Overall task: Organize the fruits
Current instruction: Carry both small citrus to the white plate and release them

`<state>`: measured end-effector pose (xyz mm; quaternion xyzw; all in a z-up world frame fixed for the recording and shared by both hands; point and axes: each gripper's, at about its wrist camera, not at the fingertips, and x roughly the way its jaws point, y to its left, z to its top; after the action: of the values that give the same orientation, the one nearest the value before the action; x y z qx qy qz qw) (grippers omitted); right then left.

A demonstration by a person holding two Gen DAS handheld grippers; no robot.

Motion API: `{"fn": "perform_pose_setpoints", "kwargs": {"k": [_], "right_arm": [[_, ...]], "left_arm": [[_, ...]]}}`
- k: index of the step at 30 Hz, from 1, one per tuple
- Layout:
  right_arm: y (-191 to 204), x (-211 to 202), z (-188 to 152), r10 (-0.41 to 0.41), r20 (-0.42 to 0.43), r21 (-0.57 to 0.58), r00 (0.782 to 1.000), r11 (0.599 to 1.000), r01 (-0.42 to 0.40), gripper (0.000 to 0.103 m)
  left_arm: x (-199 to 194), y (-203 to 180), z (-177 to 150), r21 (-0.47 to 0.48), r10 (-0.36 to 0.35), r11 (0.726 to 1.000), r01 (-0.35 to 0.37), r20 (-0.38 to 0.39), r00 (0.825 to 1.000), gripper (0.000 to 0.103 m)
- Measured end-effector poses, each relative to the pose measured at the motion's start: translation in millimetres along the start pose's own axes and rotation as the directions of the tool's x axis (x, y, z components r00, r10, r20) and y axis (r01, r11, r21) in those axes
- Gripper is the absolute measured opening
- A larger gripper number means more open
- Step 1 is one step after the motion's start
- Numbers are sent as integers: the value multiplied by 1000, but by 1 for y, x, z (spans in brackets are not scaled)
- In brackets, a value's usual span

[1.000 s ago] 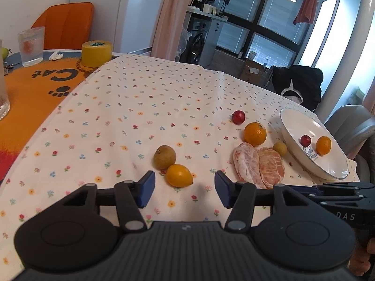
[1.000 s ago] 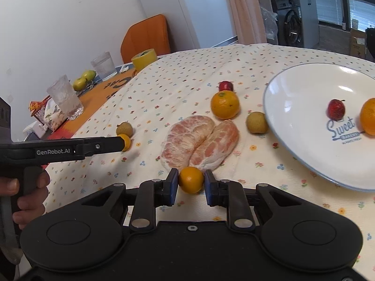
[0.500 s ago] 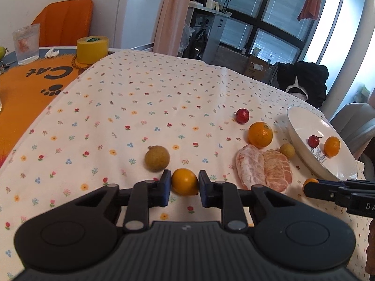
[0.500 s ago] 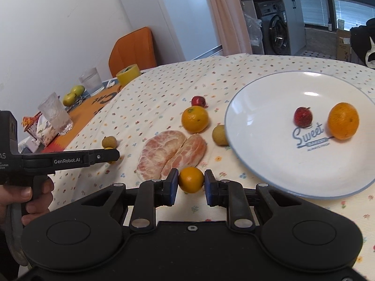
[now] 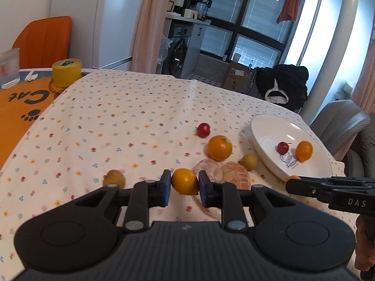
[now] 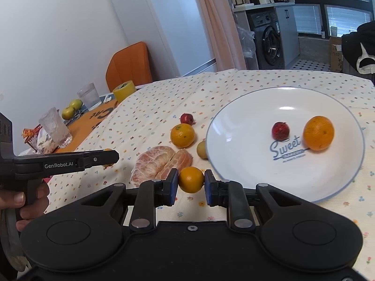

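the landmark is the white plate [image 6: 332,187], with its blue rim and "sweet" lettering, on the flowered tablecloth [image 5: 131,117].

far left of the plate a brownish round fruit [image 5: 114,177] lies on the cloth. just right of it the left gripper [image 5: 183,185] has its blue pads pressed on a small yellow-orange fruit [image 5: 184,181]; the fruit is slightly oval, long axis roughly level, running from pad to pad and tilted a little down to the right, skin smooth and glossy. nearer the plate lie two peeled citrus halves [image 5: 221,172], pale pink with white pith, touching side by side; beyond them a large orange [image 5: 219,147] and a small red fruit [image 5: 203,129]. a small tan fruit [image 5: 249,161] sits just beside the plate's left rim.

the right gripper [image 6: 191,180], near the plate's near-left rim, pinches a small round orange fruit [image 6: 191,179] between its pads; whether it clears the cloth cannot be told. on the plate a red fruit [image 6: 280,130] lies left of an orange [image 6: 318,133].

behind, an orange mat [image 5: 16,107], a yellow tape roll [image 5: 66,72], a glass [image 5: 9,68], an orange chair [image 5: 44,39], a washing machine [image 6: 269,44] and dark windows.
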<state>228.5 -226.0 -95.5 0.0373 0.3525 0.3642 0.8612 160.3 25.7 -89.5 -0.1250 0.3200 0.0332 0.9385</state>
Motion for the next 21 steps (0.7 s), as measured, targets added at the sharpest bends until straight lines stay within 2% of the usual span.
{"fn": "perform_pose_setpoints", "kwargs": {"k": [21], "right_arm": [[-38, -43, -7, -79, 86, 72, 993, 995, 73, 22]], "left_arm": [[2, -66, 5, 99, -109, 989, 107, 14, 994, 23]]}}
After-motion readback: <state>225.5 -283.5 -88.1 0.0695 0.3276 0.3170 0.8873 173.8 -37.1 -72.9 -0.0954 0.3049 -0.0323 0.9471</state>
